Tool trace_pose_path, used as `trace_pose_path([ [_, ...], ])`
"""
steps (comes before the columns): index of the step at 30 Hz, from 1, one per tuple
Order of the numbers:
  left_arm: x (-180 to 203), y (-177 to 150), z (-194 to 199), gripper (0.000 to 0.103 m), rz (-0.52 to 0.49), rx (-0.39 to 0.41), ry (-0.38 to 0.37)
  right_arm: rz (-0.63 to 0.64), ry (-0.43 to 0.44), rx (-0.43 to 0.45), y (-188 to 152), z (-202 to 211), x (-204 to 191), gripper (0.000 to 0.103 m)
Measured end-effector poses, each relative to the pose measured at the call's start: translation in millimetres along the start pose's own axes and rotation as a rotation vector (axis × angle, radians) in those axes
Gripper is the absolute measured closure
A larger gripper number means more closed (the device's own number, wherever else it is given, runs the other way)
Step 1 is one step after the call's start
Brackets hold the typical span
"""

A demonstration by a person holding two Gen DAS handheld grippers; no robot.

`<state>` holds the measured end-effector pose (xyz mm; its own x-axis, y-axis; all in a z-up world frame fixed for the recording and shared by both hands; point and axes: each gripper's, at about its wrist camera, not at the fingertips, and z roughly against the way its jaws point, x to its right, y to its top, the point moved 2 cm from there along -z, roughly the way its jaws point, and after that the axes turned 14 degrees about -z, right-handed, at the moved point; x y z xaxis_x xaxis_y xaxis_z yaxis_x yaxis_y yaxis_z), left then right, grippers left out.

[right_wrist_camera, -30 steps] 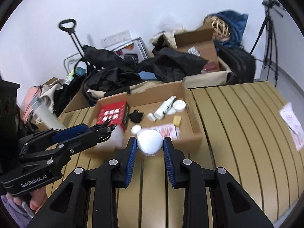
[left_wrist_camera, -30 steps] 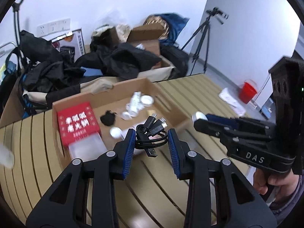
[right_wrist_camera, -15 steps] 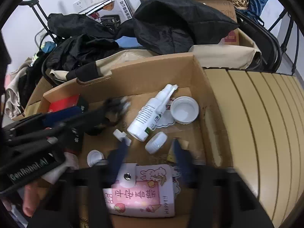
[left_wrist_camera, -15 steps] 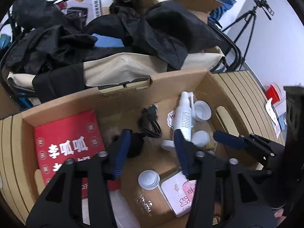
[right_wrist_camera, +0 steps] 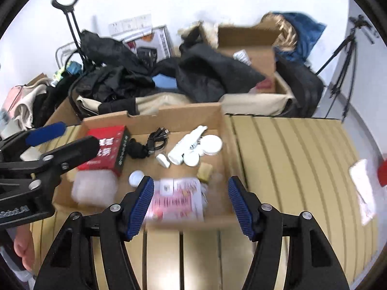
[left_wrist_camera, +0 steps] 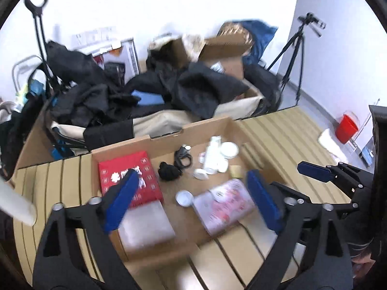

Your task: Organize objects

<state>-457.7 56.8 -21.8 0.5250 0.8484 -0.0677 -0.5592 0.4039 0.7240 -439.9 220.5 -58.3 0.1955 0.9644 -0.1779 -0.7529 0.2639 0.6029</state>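
Bare slatted counter (right_wrist_camera: 290,164) lies right of the cardboard box (right_wrist_camera: 227,130). You've pulled both grippers back above its near edge since half a second ago. Left gripper (left_wrist_camera: 191,203) and right gripper (right_wrist_camera: 191,205) fingers gape wide, holding nothing; the cable (right_wrist_camera: 158,139) lies inside the box.

box (right_wrist_camera: 179,113) sits on the worktop (right_wrist_camera: 290,159) | book (right_wrist_camera: 106,147) in the box at the left | cable (right_wrist_camera: 158,139) behind the middle | bottle (right_wrist_camera: 187,145) right of the cable | packet (right_wrist_camera: 176,199) at the front | clothes pile (right_wrist_camera: 145,77) behind the box
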Motion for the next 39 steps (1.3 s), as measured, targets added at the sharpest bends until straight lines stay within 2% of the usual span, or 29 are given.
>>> trace_pose_path([
  [4,42.9,-21.8,61.7,0.01,-0.039,0.043,-0.016,-0.035,-0.012,0.062,-33.9,66.0,11.6,0.024],
  [5,52.5,-28.7,75.8,0.005,-0.047,0.052,-0.01,-0.041,-0.019,0.071,-45.8,81.7,14.6,0.023],
  [7,69.2,-48.9,108.4,0.0,-0.043,0.078,-0.004,-0.053,-0.012,0.085,-70.9,112.6,20.1,0.023],
  [11,90.3,-89.9,161.3,0.0,0.003,0.099,0.026,-0.051,0.021,0.078,-126.9,165.7,25.0,0.023],
  [16,110.2,-129.5,203.5,0.0,0.047,0.115,0.041,-0.105,0.032,0.092,-185.4,206.8,36.4,0.023],
  [21,125.8,-152.6,223.6,0.0,0.038,0.097,0.071,-0.097,0.043,0.039,-235.7,219.1,33.6,0.023],
  [24,131.7,-156.3,229.0,0.0,0.026,0.095,0.073,-0.089,0.048,0.034,-243.8,223.4,32.0,0.023],
  [30,139.8,-158.2,240.3,0.0,0.0,0.11,0.067,-0.087,0.018,0.086,-244.8,239.3,29.8,0.023],
  [39,148.6,-160.1,248.8,0.0,-0.017,0.109,0.088,-0.075,0.039,0.093,-245.4,247.5,25.3,0.023],
])
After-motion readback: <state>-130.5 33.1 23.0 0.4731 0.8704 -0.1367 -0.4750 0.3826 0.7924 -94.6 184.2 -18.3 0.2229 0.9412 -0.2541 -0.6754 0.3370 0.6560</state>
